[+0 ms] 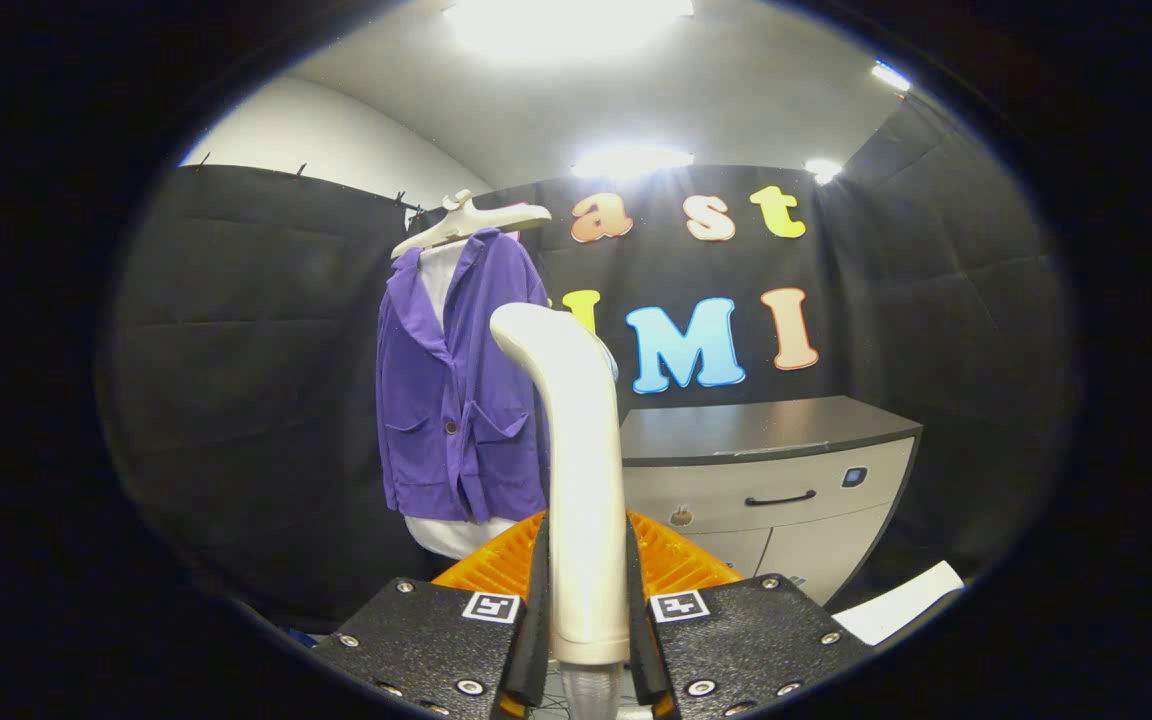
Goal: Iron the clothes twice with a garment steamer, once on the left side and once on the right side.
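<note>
Between its fingers, the hand-held gripper (pixel 586 590) clamps the garment steamer (pixel 576 470); purple jacket (pixel 456 400) hangs beyond.

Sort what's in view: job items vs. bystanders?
Job:
- garment steamer, upright, clamped between the fingers of the gripper
- purple jacket, over a white garment on the hanger, beyond the fingers

Bystanders:
- cabinet, to the jacket's right
- white sheet, below the cabinet

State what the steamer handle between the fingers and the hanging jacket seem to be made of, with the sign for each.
Steamer handle, clamped by the gripper: likely smooth, glossy plastic, showing soft highlights. Purple jacket: woven or knit cloth, matte, draping in soft folds.
</note>
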Available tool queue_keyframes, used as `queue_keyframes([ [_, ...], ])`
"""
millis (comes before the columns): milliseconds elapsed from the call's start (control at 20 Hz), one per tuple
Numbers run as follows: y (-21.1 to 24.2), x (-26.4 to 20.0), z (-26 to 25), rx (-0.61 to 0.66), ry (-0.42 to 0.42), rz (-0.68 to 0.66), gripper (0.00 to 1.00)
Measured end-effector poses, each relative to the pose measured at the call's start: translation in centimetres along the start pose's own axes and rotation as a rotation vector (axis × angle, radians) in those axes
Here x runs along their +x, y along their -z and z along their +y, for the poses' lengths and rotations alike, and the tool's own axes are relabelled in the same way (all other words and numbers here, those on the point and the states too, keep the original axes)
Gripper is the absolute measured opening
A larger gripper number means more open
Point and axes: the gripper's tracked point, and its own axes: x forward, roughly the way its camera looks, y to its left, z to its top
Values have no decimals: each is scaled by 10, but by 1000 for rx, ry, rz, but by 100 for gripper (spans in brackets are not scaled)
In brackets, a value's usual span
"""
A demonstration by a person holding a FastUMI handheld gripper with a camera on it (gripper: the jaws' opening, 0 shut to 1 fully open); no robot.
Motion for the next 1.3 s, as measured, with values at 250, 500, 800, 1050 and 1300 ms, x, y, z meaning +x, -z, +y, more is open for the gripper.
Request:
queue_keyframes([
  [250,-15,-23,-41,49,70,-61,33],
  [500,-14,-31,-53,77,97,-61,33],
  [800,-16,-30,-52,97,101,-65,33],
  [1050,-11,-30,-51,95,106,-59,33],
  [1300,-5,-27,-52,97,113,-49,33],
])
